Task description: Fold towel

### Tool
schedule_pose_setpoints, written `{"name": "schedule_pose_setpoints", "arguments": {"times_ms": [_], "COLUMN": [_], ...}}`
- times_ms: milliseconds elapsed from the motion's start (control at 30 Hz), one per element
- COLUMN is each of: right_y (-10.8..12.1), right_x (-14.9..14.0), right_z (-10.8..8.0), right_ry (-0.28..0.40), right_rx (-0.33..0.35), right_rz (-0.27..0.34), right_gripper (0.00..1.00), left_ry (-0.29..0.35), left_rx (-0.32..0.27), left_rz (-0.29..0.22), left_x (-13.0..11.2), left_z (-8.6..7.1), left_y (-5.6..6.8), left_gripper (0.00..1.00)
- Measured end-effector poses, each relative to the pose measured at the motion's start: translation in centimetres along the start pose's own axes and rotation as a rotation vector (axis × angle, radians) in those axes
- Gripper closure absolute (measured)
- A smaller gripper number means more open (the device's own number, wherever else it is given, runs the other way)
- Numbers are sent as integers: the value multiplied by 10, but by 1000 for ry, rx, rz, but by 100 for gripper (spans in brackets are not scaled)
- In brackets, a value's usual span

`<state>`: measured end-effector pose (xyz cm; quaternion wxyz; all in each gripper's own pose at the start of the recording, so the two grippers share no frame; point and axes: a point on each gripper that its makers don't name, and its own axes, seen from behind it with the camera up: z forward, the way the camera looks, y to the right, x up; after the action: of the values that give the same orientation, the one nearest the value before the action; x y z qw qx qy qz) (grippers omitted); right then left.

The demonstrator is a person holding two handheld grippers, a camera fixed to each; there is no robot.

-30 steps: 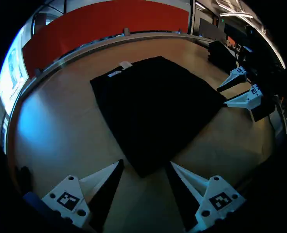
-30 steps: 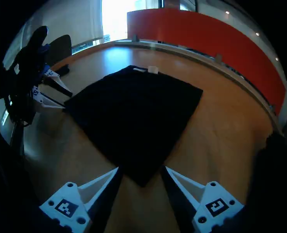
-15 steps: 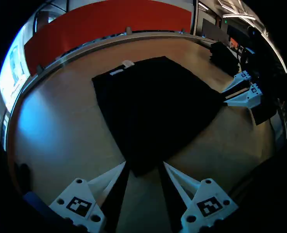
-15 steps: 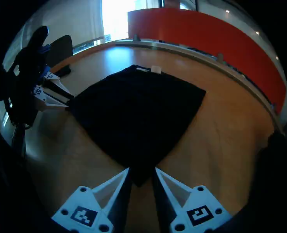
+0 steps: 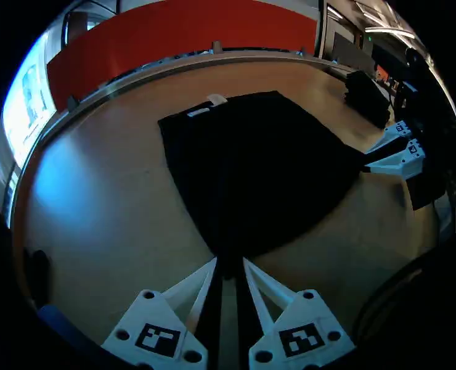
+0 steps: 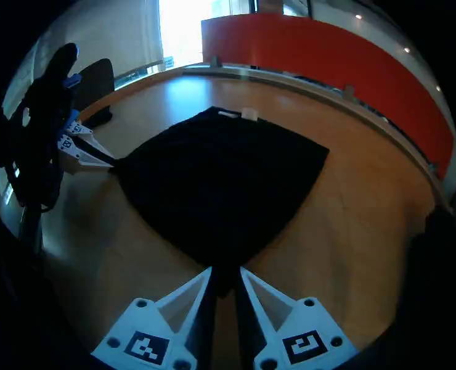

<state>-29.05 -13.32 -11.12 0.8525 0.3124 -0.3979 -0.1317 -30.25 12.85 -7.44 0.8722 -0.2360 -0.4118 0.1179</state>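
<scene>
A black towel [image 5: 259, 166] lies spread flat on the wooden table [image 5: 105, 203], with a small white tag [image 5: 216, 98] at its far corner. In the left gripper view, my left gripper [image 5: 230, 262] is shut on the towel's nearest corner. The right gripper [image 5: 395, 154] shows at the right edge, pinching another corner. In the right gripper view, my right gripper [image 6: 226, 271] is shut on the near corner of the towel [image 6: 222, 179]. The left gripper [image 6: 86, 151] holds the left corner there. The tag [image 6: 248, 113] sits at the far corner.
A red partition [image 5: 179, 31] runs behind the table's far edge. A dark stack [image 5: 365, 92] sits at the table's far right in the left gripper view. A black chair [image 6: 97, 74] and the person's dark sleeve [image 6: 40, 135] stand at the left of the right gripper view.
Both grippers moved forward onto the towel's near corners and went from open to shut on them. The towel's corners are drawn slightly taut.
</scene>
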Motion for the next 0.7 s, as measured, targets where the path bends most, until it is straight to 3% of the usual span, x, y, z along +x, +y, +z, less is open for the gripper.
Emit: {"name": "schedule_pose_setpoints", "arguments": {"times_ms": [233,700], "right_y": [2,2], "right_x": [11,55], "right_z": [-9,-47], "right_ry": [19,68], "right_rx": [-11,-15], "right_rz": [1,-27], "right_gripper": [84,84], "left_ry": [10,69], "left_rx": [-6,25], "left_rz": [-33,-81], "left_x": [5,46], "left_z": [-9,-57], "left_y": [5,5], "left_gripper": [88,88]}}
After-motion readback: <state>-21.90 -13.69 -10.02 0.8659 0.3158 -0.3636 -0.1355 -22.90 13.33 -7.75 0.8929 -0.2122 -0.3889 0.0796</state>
